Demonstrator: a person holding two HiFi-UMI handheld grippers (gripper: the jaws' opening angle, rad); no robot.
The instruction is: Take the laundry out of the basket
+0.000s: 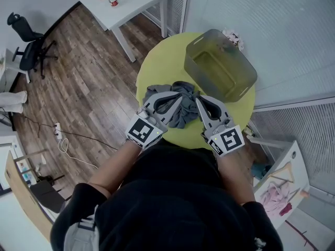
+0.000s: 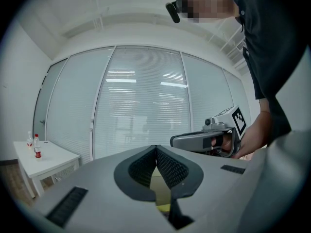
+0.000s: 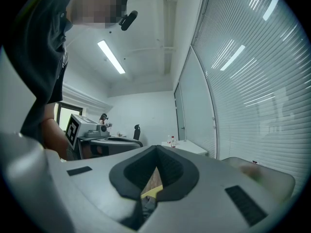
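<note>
Closed on nothing, left gripper (image 1: pixel 181 96) and right gripper (image 1: pixel 198 99) meet over grey laundry (image 1: pixel 181 116) on the worktop (image 1: pixel 157 67); basket (image 1: pixel 242 80) looks emptied, so any further grab needs opening first.

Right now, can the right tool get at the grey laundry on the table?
Probably yes. The grey laundry lies on the table just at the tip of the right tool, with nothing between them. Its jaws are shut, so they must open first.

The laundry (image 1: pixel 180 109) lies on the table (image 1: pixel 157 69), before the basket (image 1: pixel 242 88).
</note>
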